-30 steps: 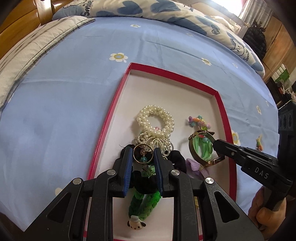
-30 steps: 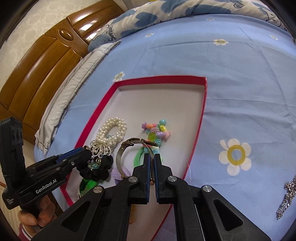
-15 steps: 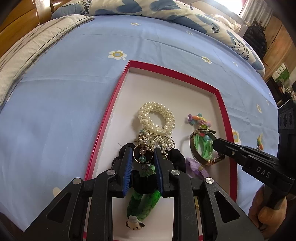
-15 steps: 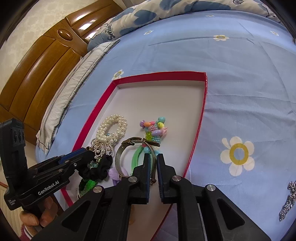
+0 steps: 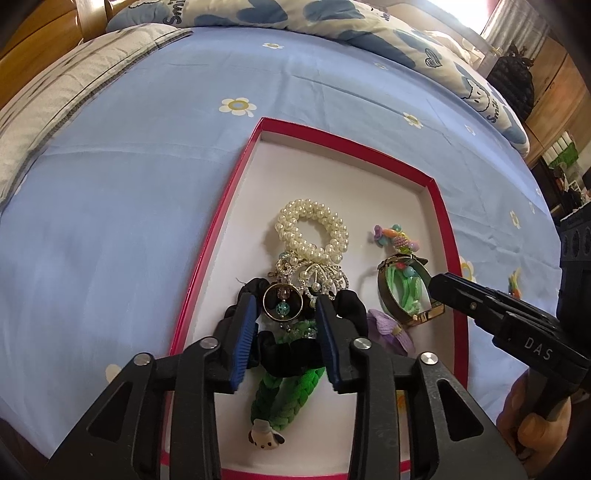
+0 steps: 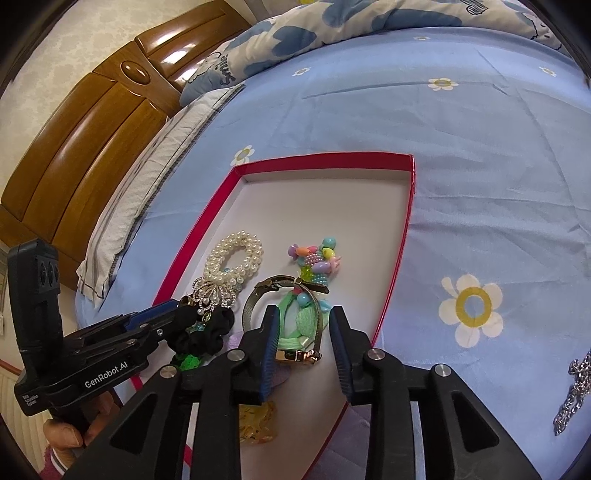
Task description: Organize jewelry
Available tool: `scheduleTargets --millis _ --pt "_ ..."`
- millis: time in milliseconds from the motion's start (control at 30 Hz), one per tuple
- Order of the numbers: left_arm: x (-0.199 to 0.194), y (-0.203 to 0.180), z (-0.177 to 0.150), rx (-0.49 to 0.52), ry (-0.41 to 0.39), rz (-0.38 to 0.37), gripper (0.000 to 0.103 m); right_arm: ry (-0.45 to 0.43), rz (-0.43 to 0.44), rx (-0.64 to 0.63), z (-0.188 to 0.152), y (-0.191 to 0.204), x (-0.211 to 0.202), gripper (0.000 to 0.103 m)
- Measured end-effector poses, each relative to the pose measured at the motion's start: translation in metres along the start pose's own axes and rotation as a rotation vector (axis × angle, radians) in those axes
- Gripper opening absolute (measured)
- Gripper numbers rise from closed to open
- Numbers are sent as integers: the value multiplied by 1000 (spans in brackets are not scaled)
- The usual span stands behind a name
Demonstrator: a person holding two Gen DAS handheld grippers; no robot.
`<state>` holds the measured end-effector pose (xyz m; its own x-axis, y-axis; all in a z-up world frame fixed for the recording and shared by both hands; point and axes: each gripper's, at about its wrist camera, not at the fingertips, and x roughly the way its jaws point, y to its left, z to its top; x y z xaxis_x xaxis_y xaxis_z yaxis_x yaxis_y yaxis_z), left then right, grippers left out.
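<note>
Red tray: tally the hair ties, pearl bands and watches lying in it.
Hair ties: 3 (black scrunchie, green braided tie, bead-trimmed green elastic)
Pearl band: 1
Watch: 1
Total: 5

Blue flowered bedsheet carries red-rimmed tray, silver chain, quilt

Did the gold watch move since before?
Yes. The gold watch dropped slightly toward the red box's floor as the right gripper jaws have just been opening; it now sits between them, unpinched.

Glossy pearl bracelet, matt cloth bedsheet
</note>
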<state>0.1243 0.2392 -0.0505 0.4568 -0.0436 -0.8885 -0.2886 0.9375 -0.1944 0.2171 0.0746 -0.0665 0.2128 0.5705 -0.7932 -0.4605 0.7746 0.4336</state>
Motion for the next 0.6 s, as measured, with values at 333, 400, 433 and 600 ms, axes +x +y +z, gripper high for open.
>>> scheduleTargets --millis 333,400,433,600 --pt "-14 -3 -3 -4 -20 -18 35 -39 13 4 -2 3 -19 33" --pt "-22 -2 -6 -11 -26 -29 36 -50 18 7 -4 3 -25 35" --pt "-25 -2 -8 -15 -29 -30 36 -61 21 10 -5 3 -29 39" --pt "-44 1 -21 -38 -54 -33 49 -99 42 13 -15 5 -47 49"
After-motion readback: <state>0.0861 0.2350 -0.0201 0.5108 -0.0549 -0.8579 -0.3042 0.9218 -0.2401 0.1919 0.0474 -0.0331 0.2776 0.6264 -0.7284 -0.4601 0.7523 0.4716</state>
